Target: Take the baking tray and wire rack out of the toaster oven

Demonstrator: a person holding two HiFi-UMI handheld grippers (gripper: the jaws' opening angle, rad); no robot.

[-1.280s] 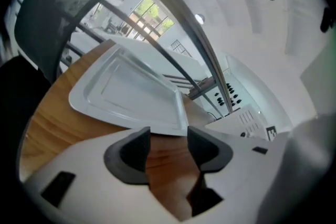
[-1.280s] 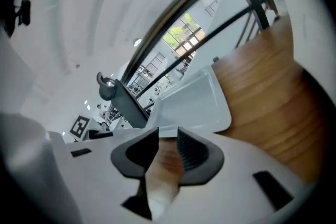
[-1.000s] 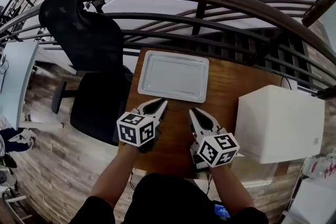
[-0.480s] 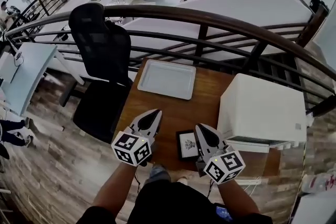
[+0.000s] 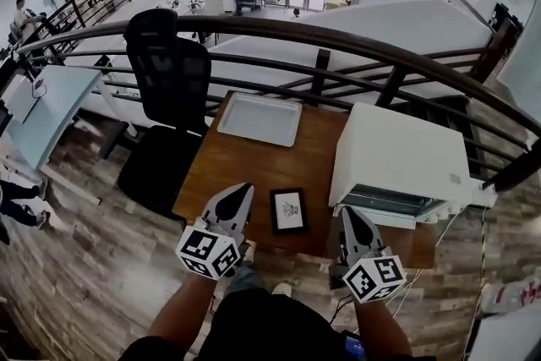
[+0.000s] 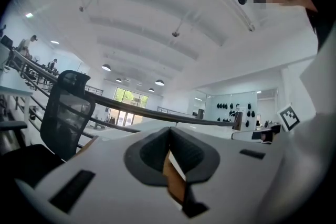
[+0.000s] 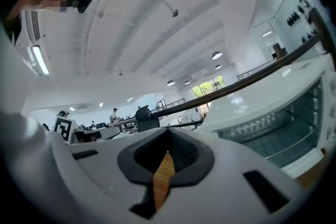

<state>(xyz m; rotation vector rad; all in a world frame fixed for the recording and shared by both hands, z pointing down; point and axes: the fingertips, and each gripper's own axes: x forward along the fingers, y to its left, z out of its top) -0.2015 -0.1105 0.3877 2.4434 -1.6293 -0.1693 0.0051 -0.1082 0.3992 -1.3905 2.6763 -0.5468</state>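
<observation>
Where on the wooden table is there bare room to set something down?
The middle of the brown wooden table is bare, bordered by the white rectangular baking tray, the small black-framed card and the white box-shaped toaster oven. The right side is crowded: the oven fills it.

1. The right claw (image 7: 167, 136) fills the lower half, its two white jaws closed together with nothing gripped between them.
2. A sliver of brown wooden surface (image 7: 163, 176) shows through the narrow gap behind the tips.
3. At right stands a white toaster oven (image 7: 273, 107), with thin bars (image 7: 252, 126) visible in its dark front.
4. A dark railing (image 7: 252, 78) runs behind it; beyond lies a bright white hall with ceiling lights (image 7: 216, 55) and distant people (image 7: 114, 113).
</observation>
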